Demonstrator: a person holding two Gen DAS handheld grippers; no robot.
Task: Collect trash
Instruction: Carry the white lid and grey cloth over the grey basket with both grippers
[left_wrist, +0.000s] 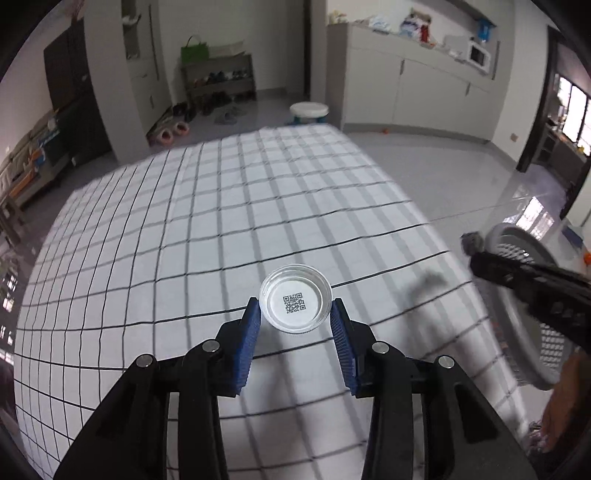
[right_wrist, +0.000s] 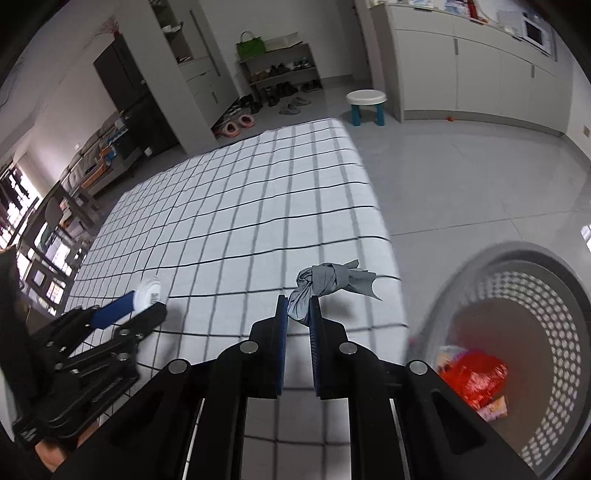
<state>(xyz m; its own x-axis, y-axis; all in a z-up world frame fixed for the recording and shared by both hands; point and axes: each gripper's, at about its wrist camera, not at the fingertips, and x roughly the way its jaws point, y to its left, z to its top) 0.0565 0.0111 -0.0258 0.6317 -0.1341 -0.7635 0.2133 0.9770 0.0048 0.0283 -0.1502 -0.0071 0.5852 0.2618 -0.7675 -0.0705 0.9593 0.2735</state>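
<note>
Both tongs are being held loaded above the checked cloth covering the desk, and places are being given from the grey basket standing on the floor beside the desk's edge.

The left tongs are being kept partly closed on a clear round lid, its printed code facing the camera; the blue pads are pressing its rim from both sides. The lid is being carried well apart from the basket, on the far side of the right tongs. The rim grip is judged to be chosen because the lid is shallow and offers no other purchase.

The right tongs are being kept almost fully closed on a crumpled grey rag, which is pinched at one end and left hanging forward. It is being held near the basket, over the desk's corner, not yet above the opening.

A red wrapper and other packets are already lying in the basket. The task is judged to be well under way, with two drops outstanding. The rag, being nearer, is likely to be released first; a slip of the smooth lid is being noted as the main risk.
</note>
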